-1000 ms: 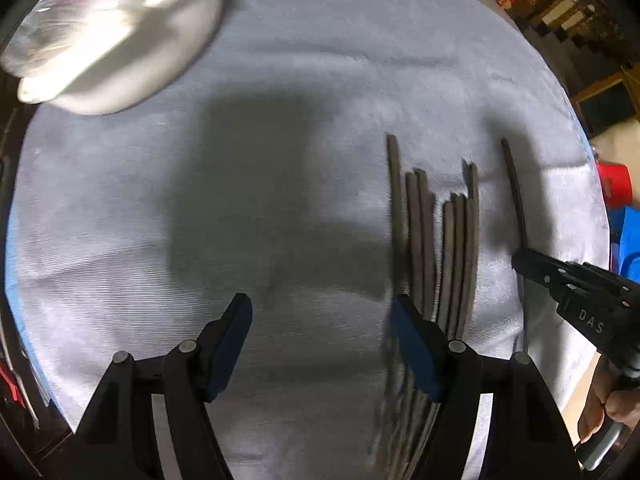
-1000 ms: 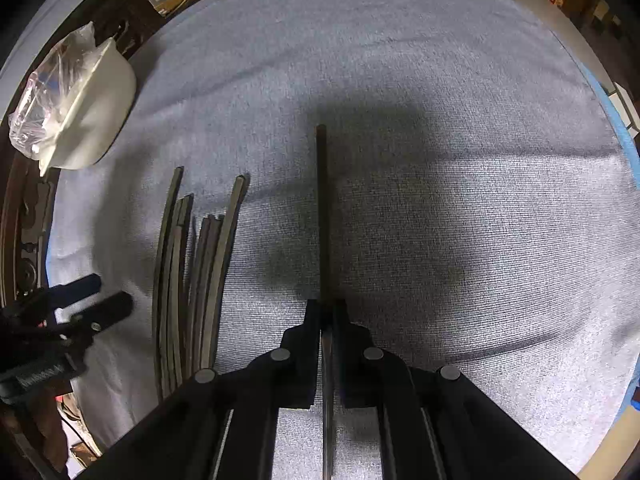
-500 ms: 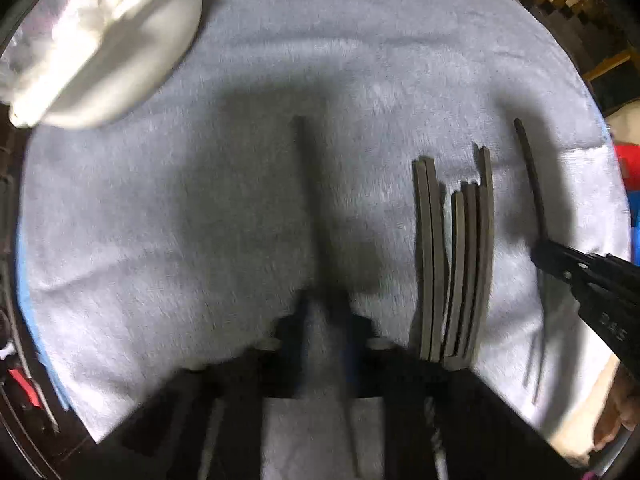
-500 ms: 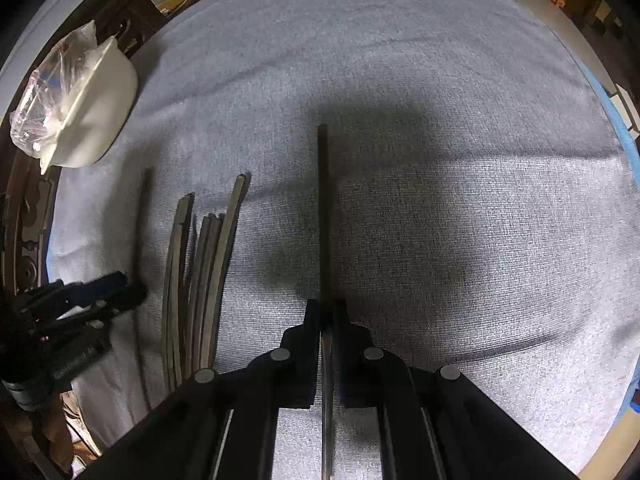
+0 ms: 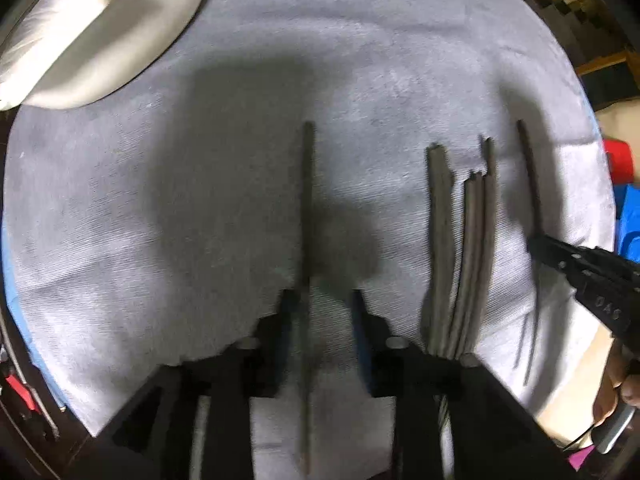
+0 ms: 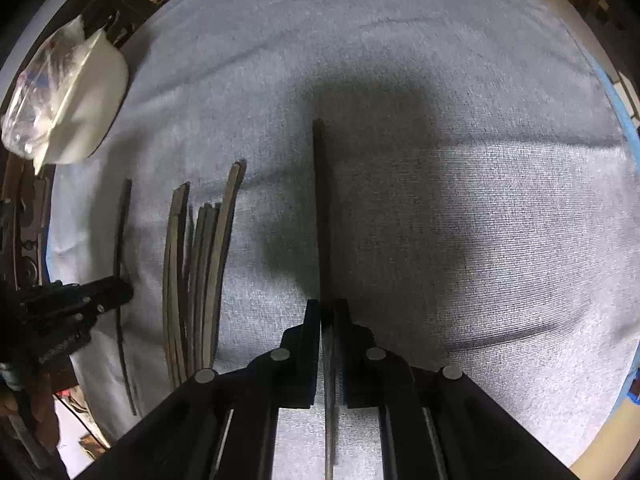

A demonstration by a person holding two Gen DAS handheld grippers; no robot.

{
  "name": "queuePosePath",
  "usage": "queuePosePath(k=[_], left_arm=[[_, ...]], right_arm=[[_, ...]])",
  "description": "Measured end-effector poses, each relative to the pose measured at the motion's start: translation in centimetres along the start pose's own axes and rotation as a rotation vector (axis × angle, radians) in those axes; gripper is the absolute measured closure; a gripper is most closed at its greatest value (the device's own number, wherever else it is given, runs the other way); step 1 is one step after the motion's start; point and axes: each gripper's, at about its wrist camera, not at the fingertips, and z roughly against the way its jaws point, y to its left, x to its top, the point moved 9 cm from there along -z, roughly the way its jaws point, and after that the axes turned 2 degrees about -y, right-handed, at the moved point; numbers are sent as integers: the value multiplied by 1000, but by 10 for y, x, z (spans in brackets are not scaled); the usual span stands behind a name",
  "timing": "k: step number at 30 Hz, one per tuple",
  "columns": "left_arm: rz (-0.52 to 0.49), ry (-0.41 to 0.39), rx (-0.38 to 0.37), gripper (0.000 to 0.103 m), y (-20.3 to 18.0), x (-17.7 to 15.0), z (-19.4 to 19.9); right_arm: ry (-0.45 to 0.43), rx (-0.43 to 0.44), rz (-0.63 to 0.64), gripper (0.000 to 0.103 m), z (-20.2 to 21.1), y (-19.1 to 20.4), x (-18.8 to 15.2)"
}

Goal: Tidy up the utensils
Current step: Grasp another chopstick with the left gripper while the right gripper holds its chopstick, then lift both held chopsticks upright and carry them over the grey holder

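Observation:
My left gripper (image 5: 323, 300) points down at the grey cloth (image 5: 160, 200) and its jaws are opening. A single dark chopstick (image 5: 306, 220) runs between them, close to the left finger, and the right pad stands clear of it. To its right lies a bundle of several dark chopsticks (image 5: 460, 260). My right gripper (image 6: 328, 312) is shut on another chopstick (image 6: 322, 220), which sticks out straight ahead over the cloth. From the right wrist, the left gripper (image 6: 120, 292) shows at the far left beside the bundle (image 6: 200, 272).
A white bowl (image 5: 100, 28) with a clear plastic bag in it stands at the cloth's far left corner, and the right wrist view shows the bowl (image 6: 80, 112) too. Dark furniture and a blue and a red object lie beyond the cloth's edges.
My left gripper closed on the leftmost chopstick of the bundle, carried it left, away from the bundle, and its jaws have now parted. The right gripper kept still, shut on its chopstick.

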Motion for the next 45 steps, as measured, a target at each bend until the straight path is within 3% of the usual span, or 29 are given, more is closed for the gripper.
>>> queuePosePath(k=[2, 3, 8, 14, 21, 28, 33, 39, 45], left_arm=[[-22, -21, 35, 75, -4, 5, 1], [-27, -32, 54, 98, -5, 1, 4], [7, -89, 11, 98, 4, 1, 18], [75, -258, -85, 98, 13, -9, 76], [142, -490, -192, 98, 25, -85, 143], [190, -667, -280, 98, 29, -153, 200], [206, -793, -316, 98, 22, -189, 229], [230, -916, -279, 98, 12, -218, 232], [208, -964, -241, 98, -2, -232, 214]], right_arm=[[-2, -12, 12, 92, 1, 1, 1], [-8, -13, 7, 93, 1, 2, 1], [-104, 37, -34, 96, 17, 1, -11], [-272, 120, -48, 96, 75, 11, -36], [-484, 242, -98, 96, 139, 19, -88], [-672, 358, -130, 96, 205, 37, -152], [-792, 368, -105, 96, 230, 64, -182], [-937, 321, -77, 96, 233, 95, -201], [-968, 240, 3, 96, 204, 123, -211]])
